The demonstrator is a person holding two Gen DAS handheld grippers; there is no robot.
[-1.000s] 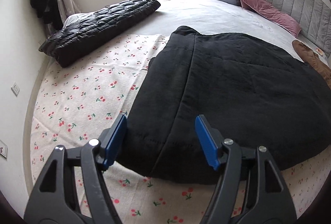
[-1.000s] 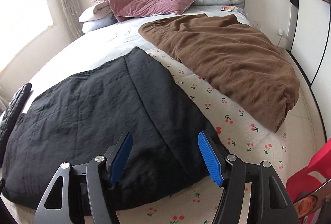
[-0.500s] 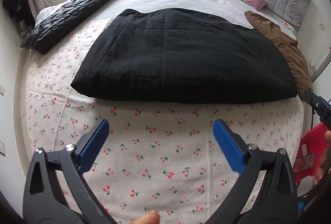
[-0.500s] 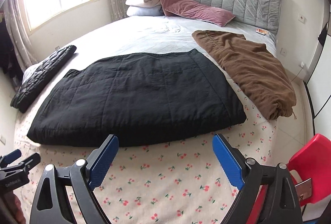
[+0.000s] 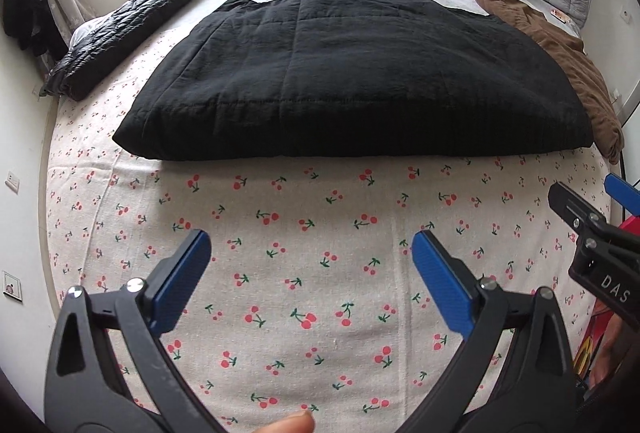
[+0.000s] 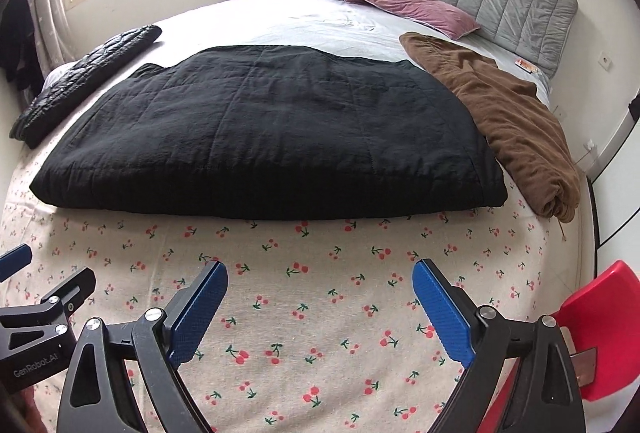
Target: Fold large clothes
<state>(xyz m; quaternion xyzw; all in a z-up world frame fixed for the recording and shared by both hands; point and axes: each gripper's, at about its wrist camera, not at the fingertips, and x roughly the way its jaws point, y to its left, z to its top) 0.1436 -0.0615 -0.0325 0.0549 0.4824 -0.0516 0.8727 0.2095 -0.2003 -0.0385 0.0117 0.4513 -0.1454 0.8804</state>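
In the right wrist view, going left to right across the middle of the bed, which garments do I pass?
Black puffer jacket → folded black quilted garment → brown fleece garment.

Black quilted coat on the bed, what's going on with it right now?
Nobody is holding it. The black quilted coat lies folded flat across the cherry-print sheet. The left claw and the right claw are both open and empty, hovering over bare sheet short of its near edge. A brown garment lies beside it on the right, touching its edge, and a black puffer jacket lies apart to the left.
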